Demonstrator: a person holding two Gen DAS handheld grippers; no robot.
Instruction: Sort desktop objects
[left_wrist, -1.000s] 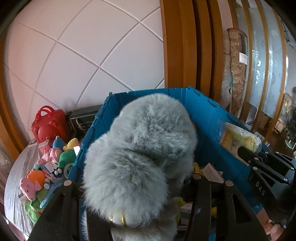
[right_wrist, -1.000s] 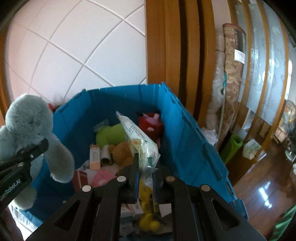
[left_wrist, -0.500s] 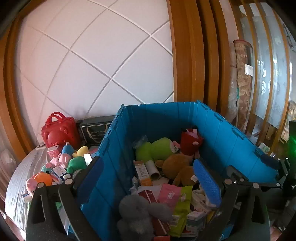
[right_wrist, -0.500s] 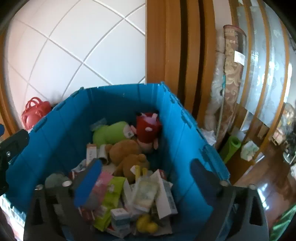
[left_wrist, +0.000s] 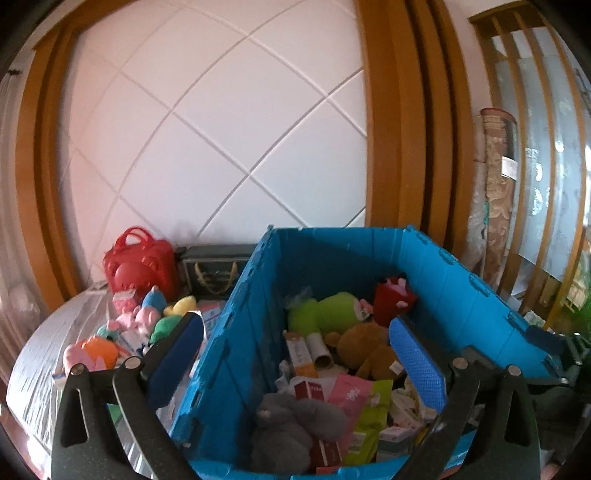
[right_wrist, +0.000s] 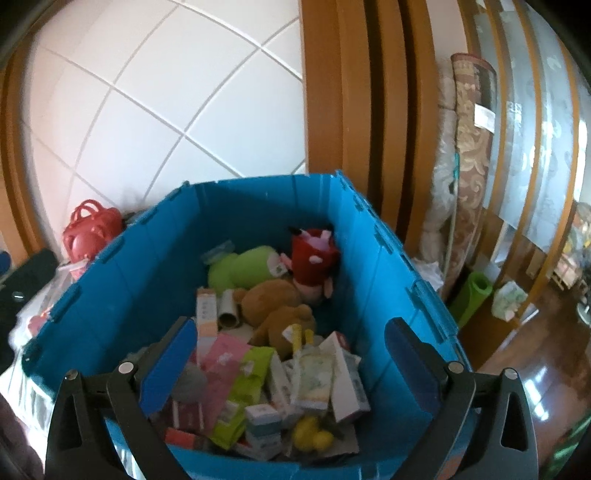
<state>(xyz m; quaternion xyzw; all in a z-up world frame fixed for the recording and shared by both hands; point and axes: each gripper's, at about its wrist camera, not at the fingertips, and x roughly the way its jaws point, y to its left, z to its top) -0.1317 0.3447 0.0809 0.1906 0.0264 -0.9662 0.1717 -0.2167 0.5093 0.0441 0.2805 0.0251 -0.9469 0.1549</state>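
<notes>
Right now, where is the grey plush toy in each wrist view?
Left wrist: grey plush toy lies at bottom centre, inside the blue crate, near its front wall.
Right wrist: only a grey patch shows lower left, behind the left finger.
Shared landmark: red plush at the crate's far end.

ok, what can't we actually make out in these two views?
- Bin bottom, both views: buried under plush and boxes.
- Grey plush: left view shows only a lump with no face; in the right view the right tool's left finger covers most of it.
- Box labels, right view: too small and blurred to read.
- Toys on the table, left view: partly behind the left tool's finger.
- Table: cut off by the frame edge in the left view.
</notes>
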